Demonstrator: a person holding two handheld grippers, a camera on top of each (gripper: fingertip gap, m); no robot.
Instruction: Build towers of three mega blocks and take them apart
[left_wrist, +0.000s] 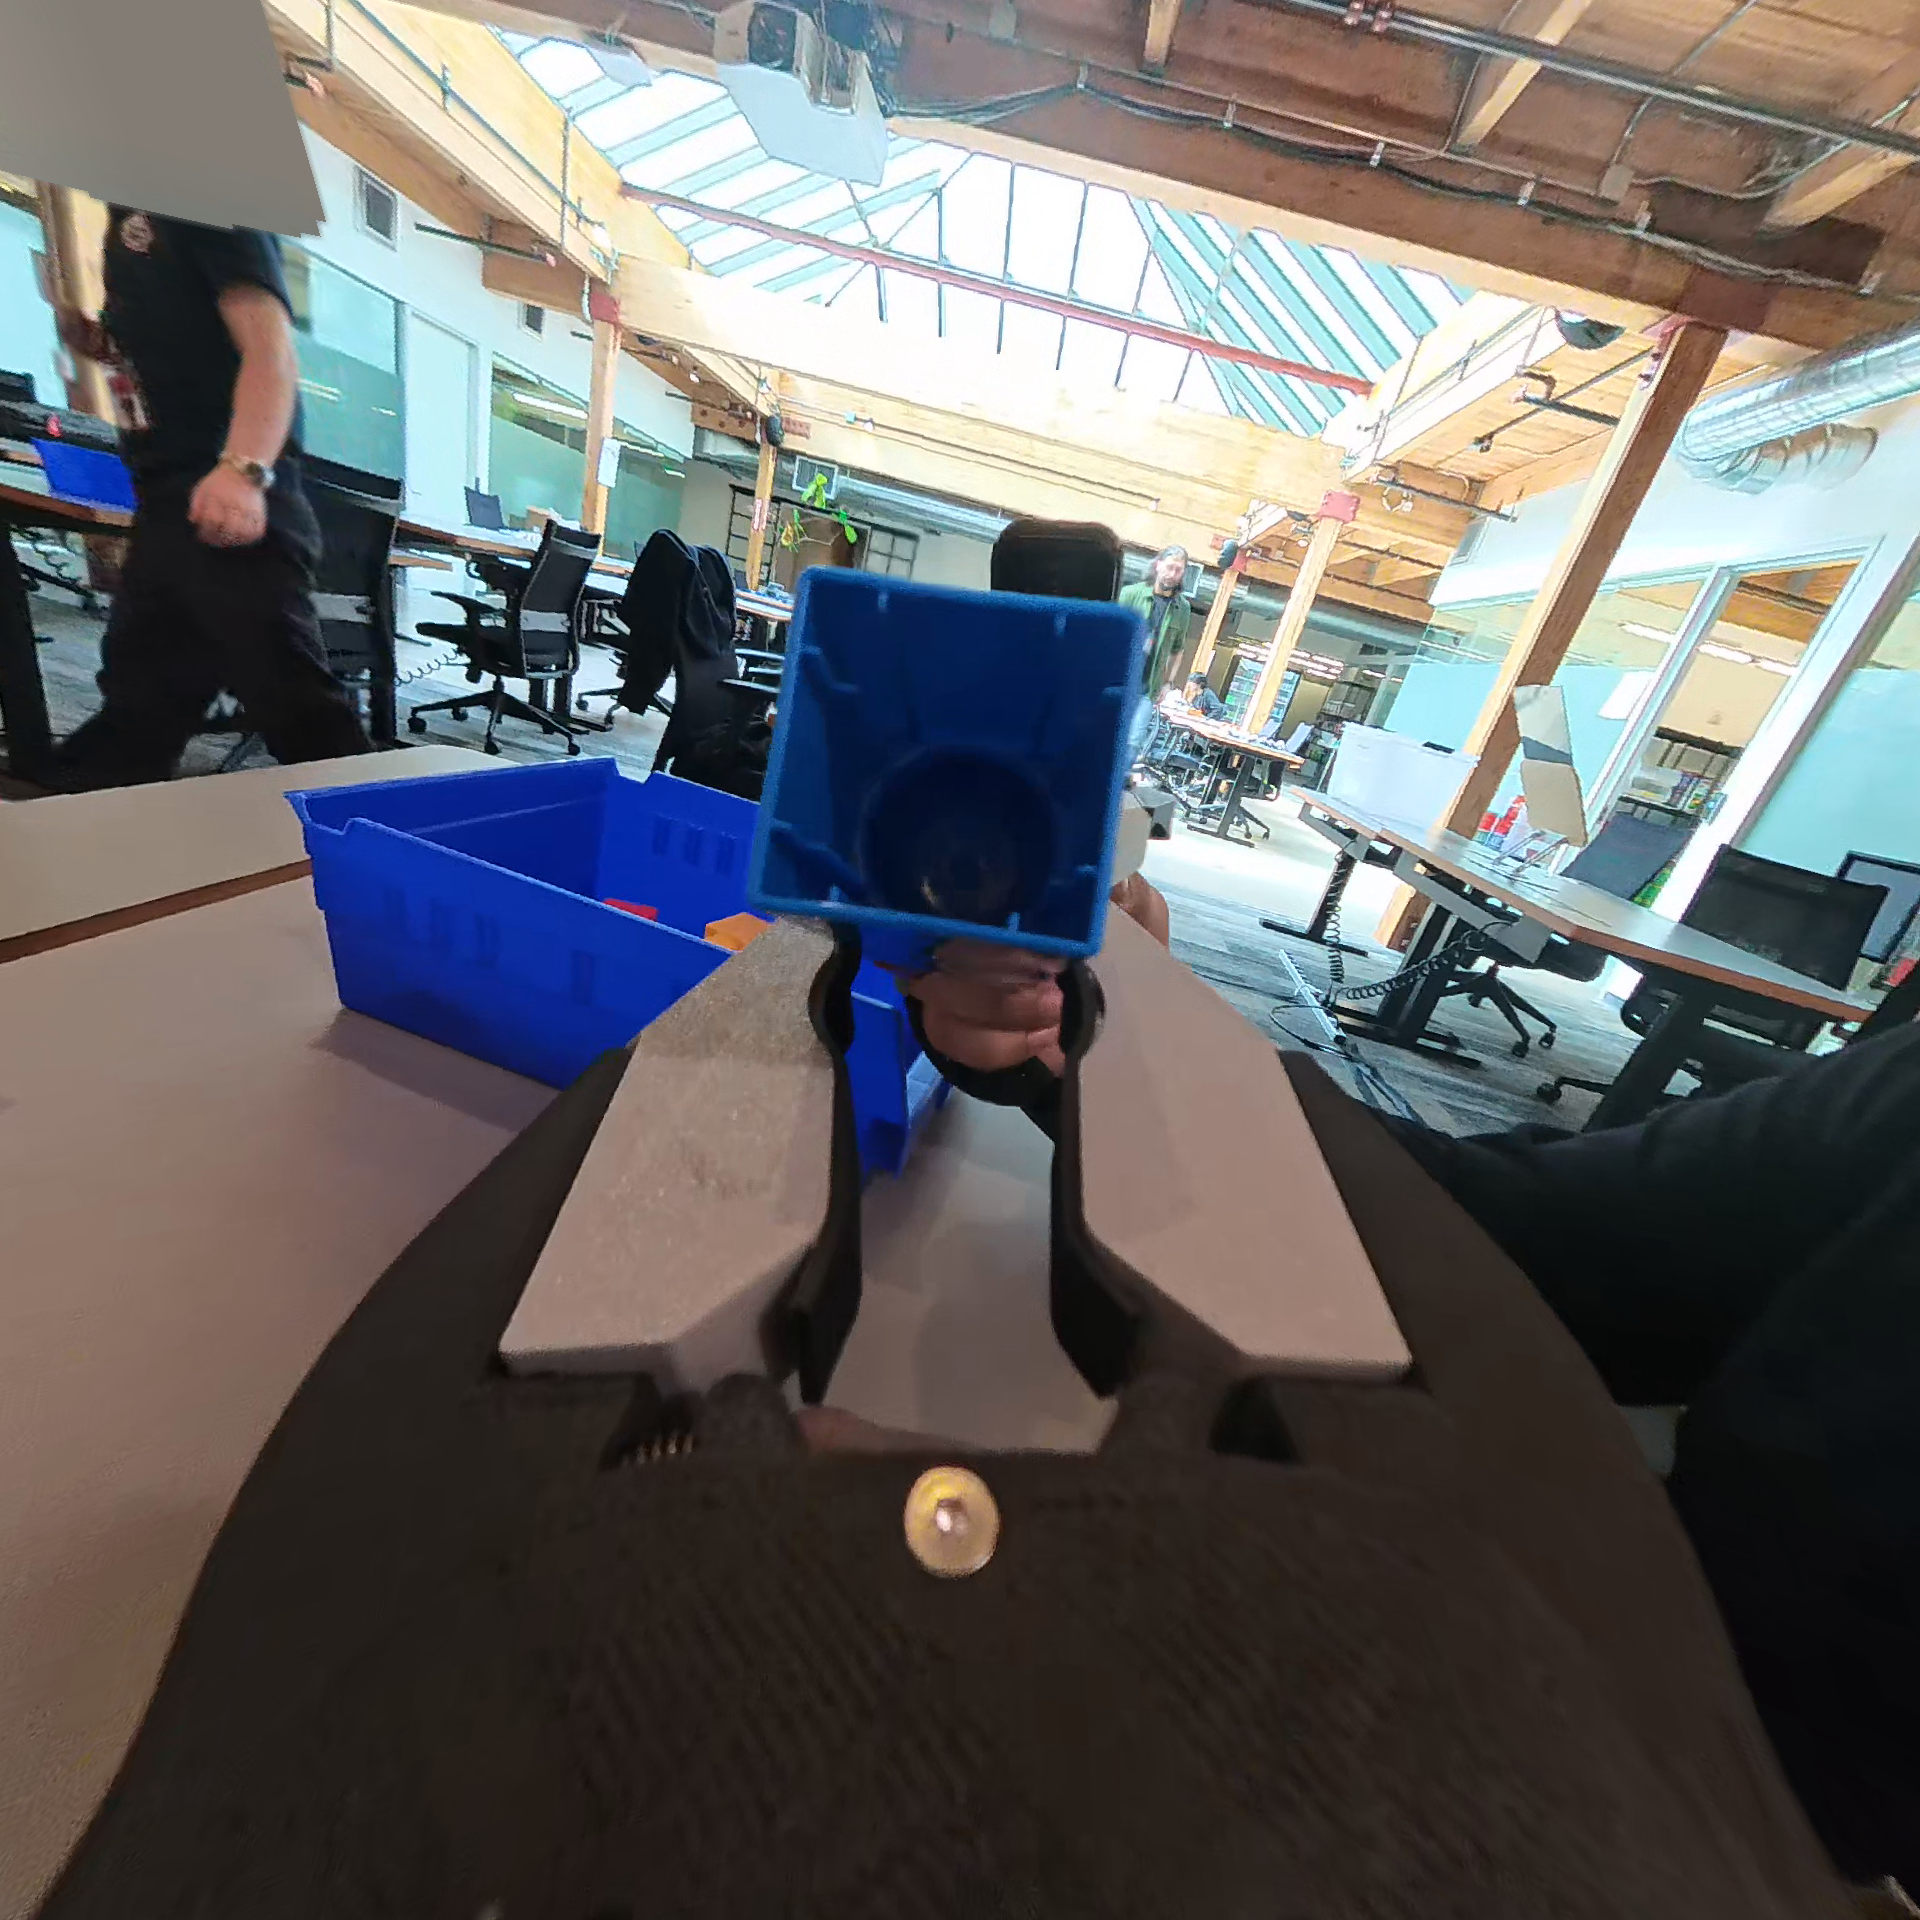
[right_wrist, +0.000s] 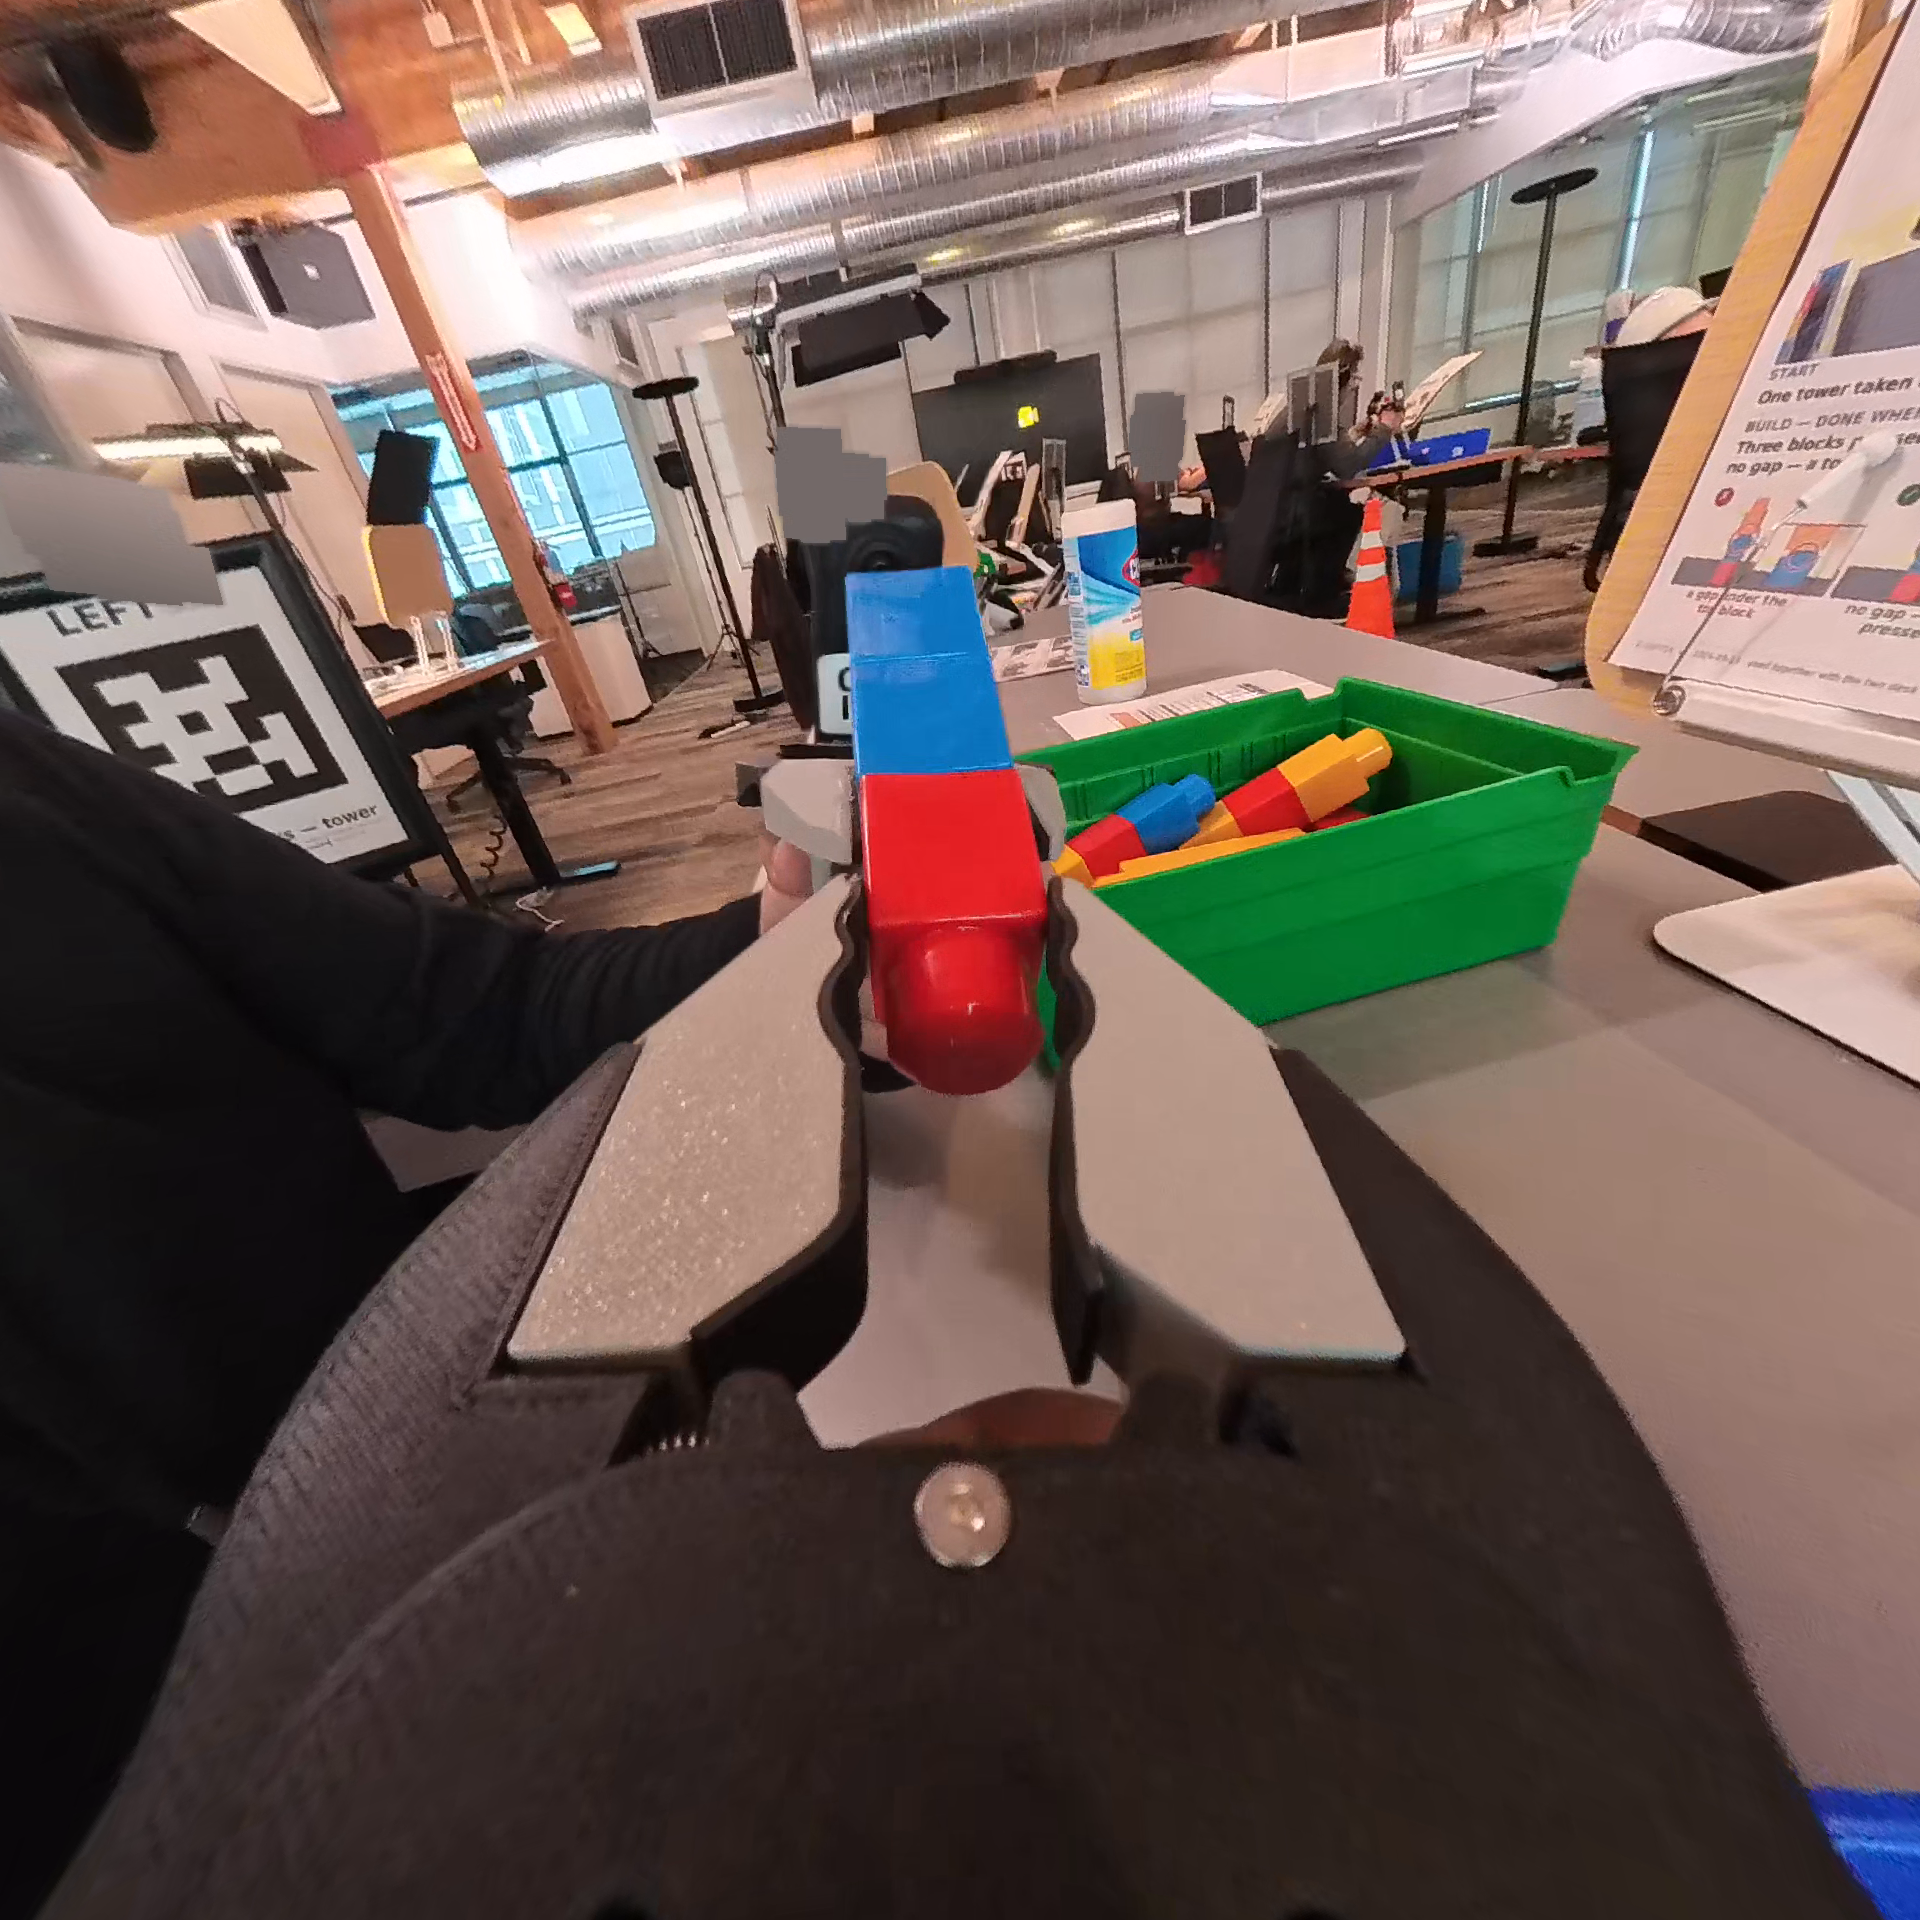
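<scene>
A three-block plastic tower (right_wrist: 940, 810) — two blue blocks and a red one with its round stud toward the right hand-held gripper (right_wrist: 954, 966) — hangs in the air between both tools. The right one's pads press the red block; the left hand-held gripper (left_wrist: 951, 961) clamps the blue end (left_wrist: 945, 769). A green plastic bin (right_wrist: 1455, 894) of finished towers sits on the grey surface (right_wrist: 1558, 1195) just beyond, a blue bin (left_wrist: 468, 914) on the other side.

Right tongs (right_wrist: 956, 935) clamped, left tongs (left_wrist: 951, 966) seemingly gripping
</scene>
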